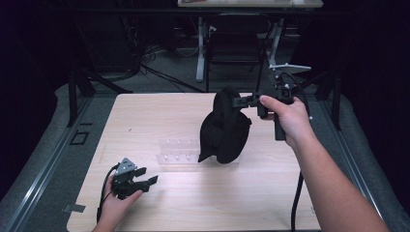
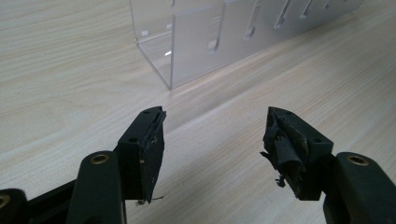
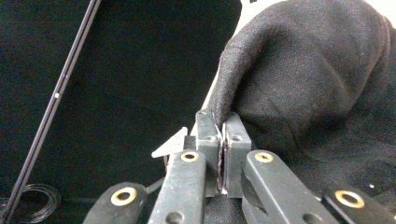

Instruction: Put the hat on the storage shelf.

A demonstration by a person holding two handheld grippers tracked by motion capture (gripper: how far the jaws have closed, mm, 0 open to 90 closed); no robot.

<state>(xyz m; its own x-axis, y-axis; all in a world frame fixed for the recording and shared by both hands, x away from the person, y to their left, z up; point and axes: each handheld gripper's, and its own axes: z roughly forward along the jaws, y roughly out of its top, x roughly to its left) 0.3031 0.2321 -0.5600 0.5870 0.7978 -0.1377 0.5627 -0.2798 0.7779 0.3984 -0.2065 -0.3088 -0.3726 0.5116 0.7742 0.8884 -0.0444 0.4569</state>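
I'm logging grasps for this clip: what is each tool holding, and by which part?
The right tool is shut on the black cloth, pinching a fold at its top edge. The left tool is open, holding nothing.

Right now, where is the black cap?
In the high view the black cap hangs from the right gripper mid-table, just above the clear acrylic rack.

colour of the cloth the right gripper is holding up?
Black cloth, plain, no pattern; clearest in the high view.
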